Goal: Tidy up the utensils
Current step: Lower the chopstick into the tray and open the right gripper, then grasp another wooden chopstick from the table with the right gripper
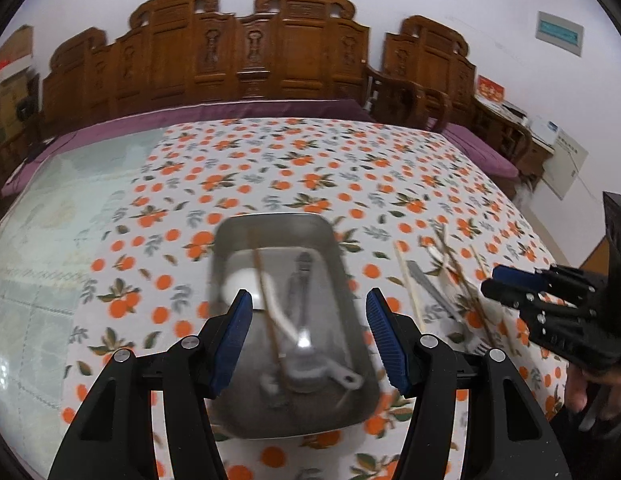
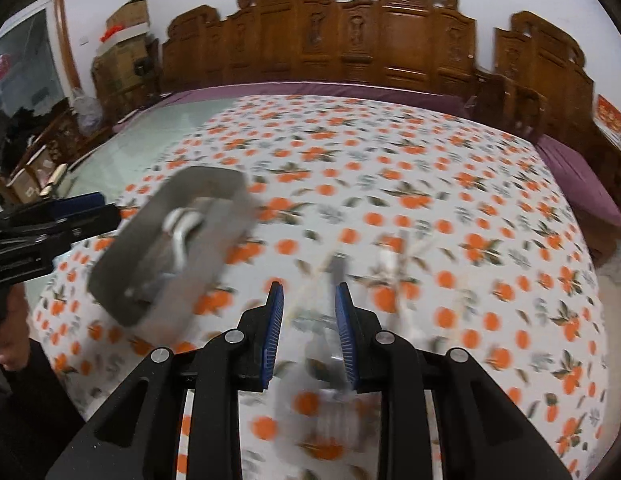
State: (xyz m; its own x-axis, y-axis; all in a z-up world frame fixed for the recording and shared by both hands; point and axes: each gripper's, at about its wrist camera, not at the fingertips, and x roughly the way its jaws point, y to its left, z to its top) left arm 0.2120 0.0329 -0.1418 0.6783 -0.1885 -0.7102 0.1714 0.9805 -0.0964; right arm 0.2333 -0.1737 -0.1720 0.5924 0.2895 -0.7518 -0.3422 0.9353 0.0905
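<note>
Utensils lie in two groups on our table [image 1: 270, 152], which wears a white cloth printed with oranges [image 2: 410, 160]: some already sit in a metal tray [image 1: 334, 280], the rest are scattered loose on the cloth to its right. In the tray we make out a white spoon [image 1: 240, 284], a brown chopstick [image 1: 266, 300], a metal spoon [image 1: 302, 340] and what looks like a white ladle-shaped piece, though motion blur keeps us from sorting them cleanly. The loose pile [image 1: 446, 280] holds pale and brown chopsticks, a grey-handled piece and a fork whose tines show near the bottom of the heap. Our left gripper [image 1: 306, 304] hovers over the tray with its blue pads standing wide apart and nothing between them. Our right gripper [image 2: 308, 296] hangs above the loose pile, its pads set narrowly but apart; blurred utensils show on the cloth through the gap, and the pads press on none of them. From the left wrist camera the right gripper [image 1: 494, 280] appears at the right edge beside the pile, with a hand [image 1: 582, 392] under it. Behind the table stands a carved wooden bench [image 2: 350, 40] with purple cushions, against a white wall
</note>
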